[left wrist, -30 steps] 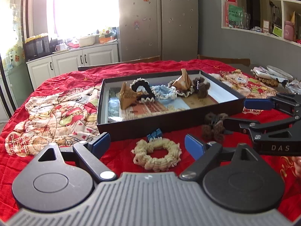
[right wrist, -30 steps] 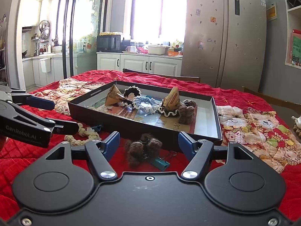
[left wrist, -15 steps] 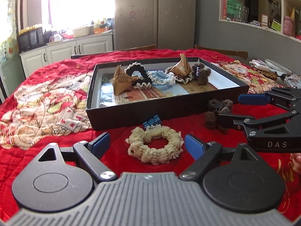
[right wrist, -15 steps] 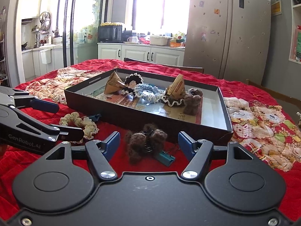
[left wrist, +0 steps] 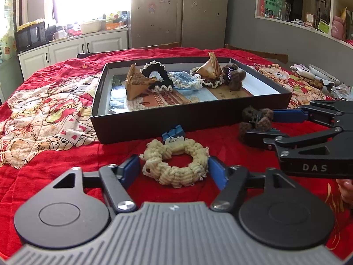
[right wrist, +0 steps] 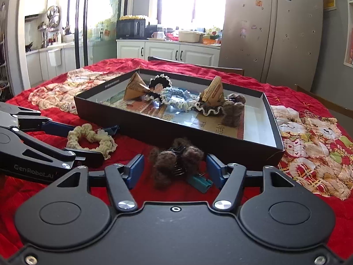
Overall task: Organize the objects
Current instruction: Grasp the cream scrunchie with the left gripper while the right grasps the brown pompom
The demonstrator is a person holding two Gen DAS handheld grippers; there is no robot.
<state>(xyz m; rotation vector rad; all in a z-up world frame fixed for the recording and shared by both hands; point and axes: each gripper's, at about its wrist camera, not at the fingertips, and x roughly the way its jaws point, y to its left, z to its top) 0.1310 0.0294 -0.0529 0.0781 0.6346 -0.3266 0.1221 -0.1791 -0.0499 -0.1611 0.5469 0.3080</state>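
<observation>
We have our left gripper (left wrist: 174,167) closing around the cream scrunchie (left wrist: 175,163) and our right gripper (right wrist: 175,169) closing around the brown clip (right wrist: 175,161), pads not yet pressing.

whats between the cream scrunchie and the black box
A small blue clip lies there, touching the cream scrunchie on its far side, just short of the black box wall. The left wrist view shows it best.
</observation>
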